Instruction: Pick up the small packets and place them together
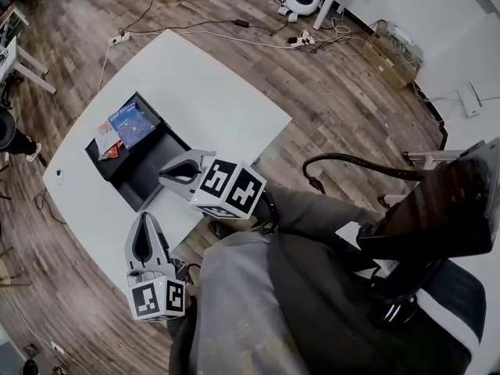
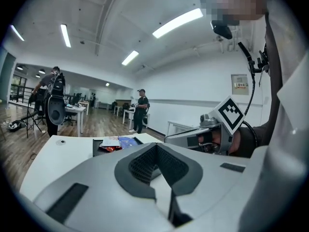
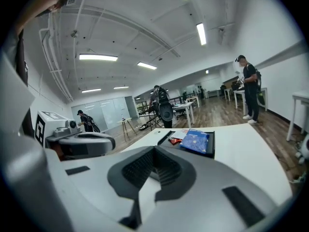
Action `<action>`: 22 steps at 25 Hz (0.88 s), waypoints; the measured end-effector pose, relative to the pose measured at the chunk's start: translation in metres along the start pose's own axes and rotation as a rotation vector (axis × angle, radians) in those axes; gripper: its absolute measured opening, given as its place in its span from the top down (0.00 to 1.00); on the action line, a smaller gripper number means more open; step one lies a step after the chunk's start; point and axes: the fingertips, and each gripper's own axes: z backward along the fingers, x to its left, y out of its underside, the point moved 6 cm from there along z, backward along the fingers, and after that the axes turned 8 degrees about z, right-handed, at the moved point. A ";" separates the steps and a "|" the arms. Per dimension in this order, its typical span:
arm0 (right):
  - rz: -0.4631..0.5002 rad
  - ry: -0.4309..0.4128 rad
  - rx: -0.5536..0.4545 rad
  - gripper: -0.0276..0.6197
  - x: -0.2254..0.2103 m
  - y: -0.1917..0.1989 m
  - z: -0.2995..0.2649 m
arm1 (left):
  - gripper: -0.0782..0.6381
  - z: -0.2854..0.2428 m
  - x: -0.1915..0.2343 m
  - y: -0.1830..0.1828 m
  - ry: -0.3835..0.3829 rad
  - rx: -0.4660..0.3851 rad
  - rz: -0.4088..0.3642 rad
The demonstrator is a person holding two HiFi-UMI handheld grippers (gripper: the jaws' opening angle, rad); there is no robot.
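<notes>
Head view: shows a blue packet (image 1: 131,123), a white packet (image 1: 106,137) and a red packet (image 1: 112,151) overlapping at the far end of a black tray (image 1: 142,182) on the white table (image 1: 211,92). Puts left claw (image 1: 147,223) and right claw (image 1: 173,175) near the body, apart from the tray. Gives no readable print.

Left gripper view: looks over the left claw (image 2: 159,153), pinched together on nothing, toward the packets.

Right gripper view: finds the right claw (image 3: 154,154) likewise closed and empty, aimed at the tray. Probably light, thin, crinkly, slippery; best pinched at a free corner or edge, taking the top one first.
</notes>
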 end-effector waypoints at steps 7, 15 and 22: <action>0.035 0.009 0.013 0.95 -0.008 0.015 0.008 | 0.90 -0.021 -0.006 0.012 0.042 -0.011 -0.006; 0.073 -0.052 0.004 0.95 0.001 0.025 -0.034 | 0.90 -0.016 0.027 0.023 -0.037 -0.029 -0.026; 0.111 -0.058 0.034 0.95 0.004 0.022 -0.035 | 0.90 -0.015 0.028 0.020 -0.037 -0.035 -0.024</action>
